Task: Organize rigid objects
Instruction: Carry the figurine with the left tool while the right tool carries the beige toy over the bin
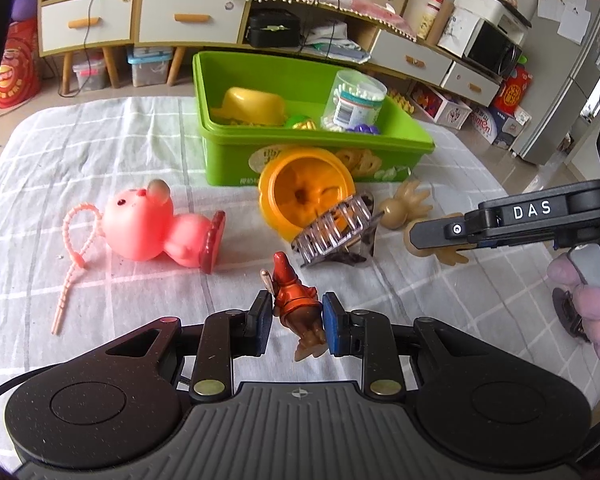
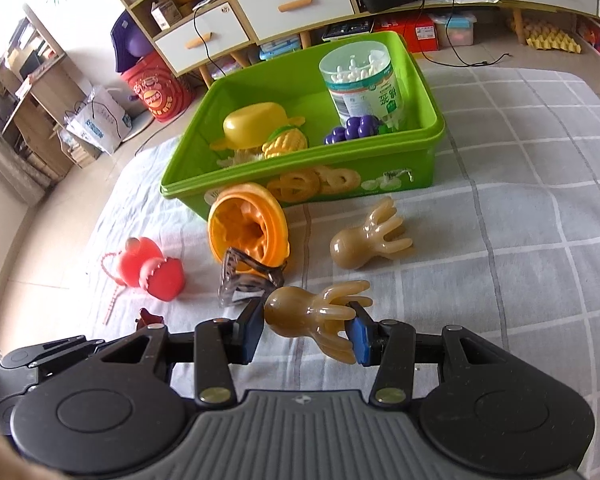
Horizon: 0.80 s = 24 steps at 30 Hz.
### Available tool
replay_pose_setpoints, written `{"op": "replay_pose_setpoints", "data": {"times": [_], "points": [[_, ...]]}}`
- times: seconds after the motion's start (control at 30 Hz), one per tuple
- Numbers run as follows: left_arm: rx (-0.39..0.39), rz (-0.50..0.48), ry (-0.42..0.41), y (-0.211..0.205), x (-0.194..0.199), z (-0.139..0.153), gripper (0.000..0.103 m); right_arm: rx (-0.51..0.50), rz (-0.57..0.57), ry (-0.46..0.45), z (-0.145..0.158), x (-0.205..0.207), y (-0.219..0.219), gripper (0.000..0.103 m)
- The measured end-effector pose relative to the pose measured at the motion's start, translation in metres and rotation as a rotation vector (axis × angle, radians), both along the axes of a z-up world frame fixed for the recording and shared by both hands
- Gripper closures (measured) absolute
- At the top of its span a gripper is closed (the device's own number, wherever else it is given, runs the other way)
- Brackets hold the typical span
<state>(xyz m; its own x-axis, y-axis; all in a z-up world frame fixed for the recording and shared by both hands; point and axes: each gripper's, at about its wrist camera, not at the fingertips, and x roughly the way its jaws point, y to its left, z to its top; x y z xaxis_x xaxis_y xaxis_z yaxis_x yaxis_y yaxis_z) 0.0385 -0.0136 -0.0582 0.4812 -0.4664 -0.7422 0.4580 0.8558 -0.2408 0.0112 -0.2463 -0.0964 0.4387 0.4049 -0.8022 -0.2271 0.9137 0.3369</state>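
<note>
Both tongs are pinching toys: my left gripper (image 1: pixel 296 326) clamps a small red-brown figurine (image 1: pixel 296 304) at lower centre, and my right gripper (image 2: pixel 302 330) squeezes a tan octopus toy (image 2: pixel 312 310). Behind them, the green bin (image 2: pixel 380 184) sits at upper centre on the checked cloth (image 2: pixel 500 240).

Left hand-held gripper (image 1: pixel 296 322) clamps small reddish-brown plastic figurine (image 1: pixel 296 300).
Pink rubber mouse toy (image 1: pixel 160 226) lies on checked cloth, green plastic bin (image 1: pixel 260 152) behind.
</note>
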Motion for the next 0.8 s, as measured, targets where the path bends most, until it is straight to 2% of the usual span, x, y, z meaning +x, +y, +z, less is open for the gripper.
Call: {"op": "replay_pose_setpoints", "data": {"times": [0.53,0.8], "points": [[-0.069,0.055,-0.052,0.001,0.012,0.026,0.072,0.1,-0.093,-0.031,0.023,0.011,-0.019,0.078],[-0.121,0.083,-0.061,-0.005,0.019,0.037,0.072,0.221,-0.176,-0.04,0.036,0.023,-0.042,0.078]]}}
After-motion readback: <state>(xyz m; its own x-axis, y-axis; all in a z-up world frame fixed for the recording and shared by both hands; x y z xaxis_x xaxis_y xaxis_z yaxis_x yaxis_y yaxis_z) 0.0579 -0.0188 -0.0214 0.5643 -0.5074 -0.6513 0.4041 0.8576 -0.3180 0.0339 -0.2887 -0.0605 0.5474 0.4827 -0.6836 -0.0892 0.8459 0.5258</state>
